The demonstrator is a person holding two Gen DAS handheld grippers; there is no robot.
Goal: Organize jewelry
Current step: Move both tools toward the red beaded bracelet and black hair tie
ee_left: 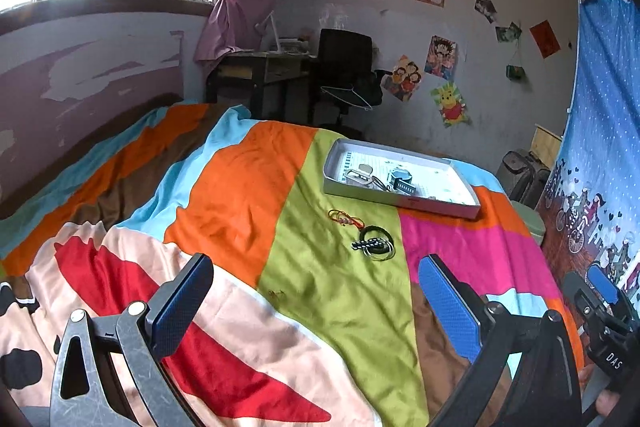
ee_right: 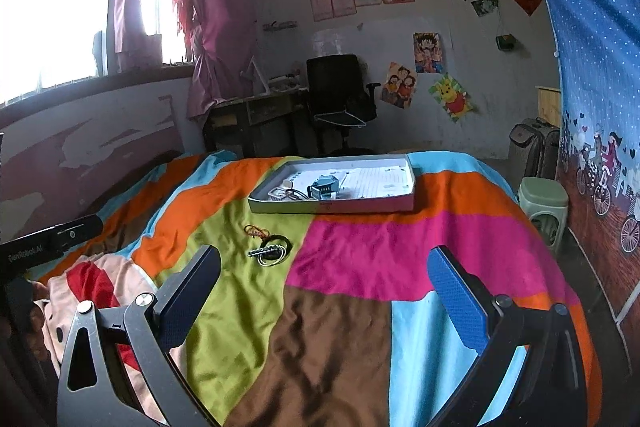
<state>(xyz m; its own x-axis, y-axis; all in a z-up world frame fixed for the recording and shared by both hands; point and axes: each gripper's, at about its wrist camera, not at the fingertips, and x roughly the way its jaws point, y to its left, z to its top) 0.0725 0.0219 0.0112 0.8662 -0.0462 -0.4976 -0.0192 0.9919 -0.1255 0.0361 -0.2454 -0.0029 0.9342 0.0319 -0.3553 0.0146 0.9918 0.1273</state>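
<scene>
Both tools, left tool [ee_left: 316, 301] and right tool [ee_right: 324, 293], gape wide, empty. Bracelets [ee_left: 374, 245] at 12 o'clock on bed [ee_left: 236, 195]; pinch one strand low, lift clear to tray [ee_left: 404, 201].

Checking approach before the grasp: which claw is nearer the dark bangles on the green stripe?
Left. The left claw sits just behind the bangles, nearly in line; the right claw hangs back, with them ahead to its left.

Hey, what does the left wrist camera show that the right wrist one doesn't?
Only the left wrist view shows the right gripper, at its right edge. Only the right wrist view shows a green stool beside the bed. Both show the tray on the bedspread, and the bracelets lying loose before it. Both grippers are open.
</scene>
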